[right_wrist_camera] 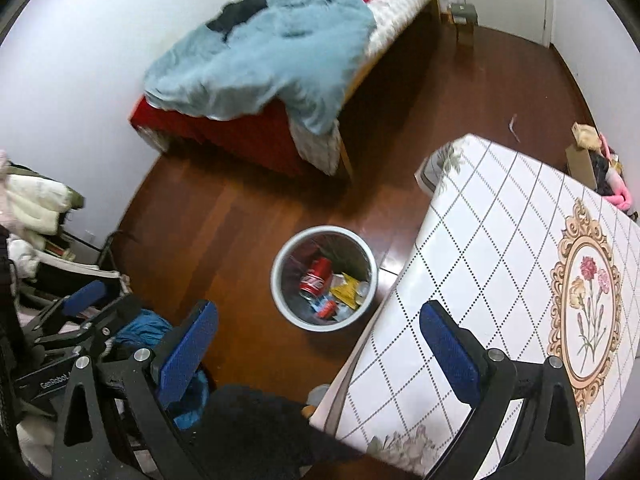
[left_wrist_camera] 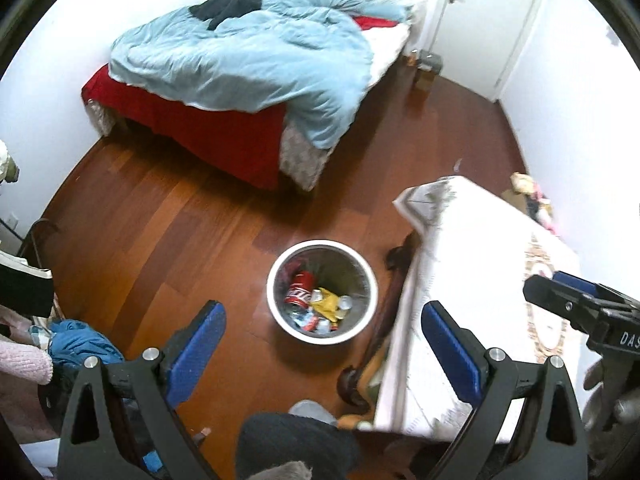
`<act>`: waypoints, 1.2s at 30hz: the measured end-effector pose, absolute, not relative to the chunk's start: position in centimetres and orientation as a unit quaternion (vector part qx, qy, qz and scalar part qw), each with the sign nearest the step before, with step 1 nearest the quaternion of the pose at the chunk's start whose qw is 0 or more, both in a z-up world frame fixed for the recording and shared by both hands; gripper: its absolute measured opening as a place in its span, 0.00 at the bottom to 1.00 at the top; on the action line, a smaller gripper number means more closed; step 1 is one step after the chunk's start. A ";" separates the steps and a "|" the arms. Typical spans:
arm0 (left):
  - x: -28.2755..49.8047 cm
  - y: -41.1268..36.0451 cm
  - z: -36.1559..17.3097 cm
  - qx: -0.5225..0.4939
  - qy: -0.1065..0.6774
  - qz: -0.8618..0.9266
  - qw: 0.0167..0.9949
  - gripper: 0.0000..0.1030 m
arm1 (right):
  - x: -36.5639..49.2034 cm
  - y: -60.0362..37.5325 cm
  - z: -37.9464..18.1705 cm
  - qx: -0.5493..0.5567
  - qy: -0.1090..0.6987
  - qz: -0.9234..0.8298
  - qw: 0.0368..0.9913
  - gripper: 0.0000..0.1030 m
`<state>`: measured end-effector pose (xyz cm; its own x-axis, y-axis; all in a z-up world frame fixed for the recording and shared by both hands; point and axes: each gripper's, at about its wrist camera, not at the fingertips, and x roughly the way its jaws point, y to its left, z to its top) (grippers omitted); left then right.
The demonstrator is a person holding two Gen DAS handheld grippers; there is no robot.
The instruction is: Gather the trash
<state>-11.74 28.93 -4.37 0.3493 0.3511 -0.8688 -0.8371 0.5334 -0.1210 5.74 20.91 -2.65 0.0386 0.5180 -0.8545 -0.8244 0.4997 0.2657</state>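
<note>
A bed (left_wrist_camera: 224, 120) stands against the far wall, covered by a red sheet (left_wrist_camera: 208, 128) and a rumpled light-blue duvet (left_wrist_camera: 248, 60) that overhangs the near corner. A black garment (left_wrist_camera: 236, 4) lies on the duvet near the wall. The floor (left_wrist_camera: 180, 216) is dark reddish wood planking. To the right, the surface (right_wrist_camera: 500, 248) carries a white cloth with a dotted diamond grid and a gold-framed flower motif (right_wrist_camera: 588, 292). A dark carved wooden leg (left_wrist_camera: 384, 320) shows below its edge. A blue cloth (left_wrist_camera: 80, 344) lies bundled at lower left. Pale folded clothing (right_wrist_camera: 36, 204) is stacked at far left. A cardboard box (right_wrist_camera: 580, 164) with pink fabric beside it sits by the right wall. A white door (left_wrist_camera: 492, 20) stands beyond the bed.
</note>
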 end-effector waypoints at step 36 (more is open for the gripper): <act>-17.3 23.6 2.6 -0.309 0.365 0.370 0.797 0.99 | -2.4 15.0 7.0 -0.133 0.484 0.546 0.671 1.00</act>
<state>-17.30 23.59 2.58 0.4610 0.3635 -0.8095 -0.8144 0.5356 -0.2233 -2.38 14.98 7.04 -0.0648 0.6043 -0.7941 -0.8612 0.3681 0.3504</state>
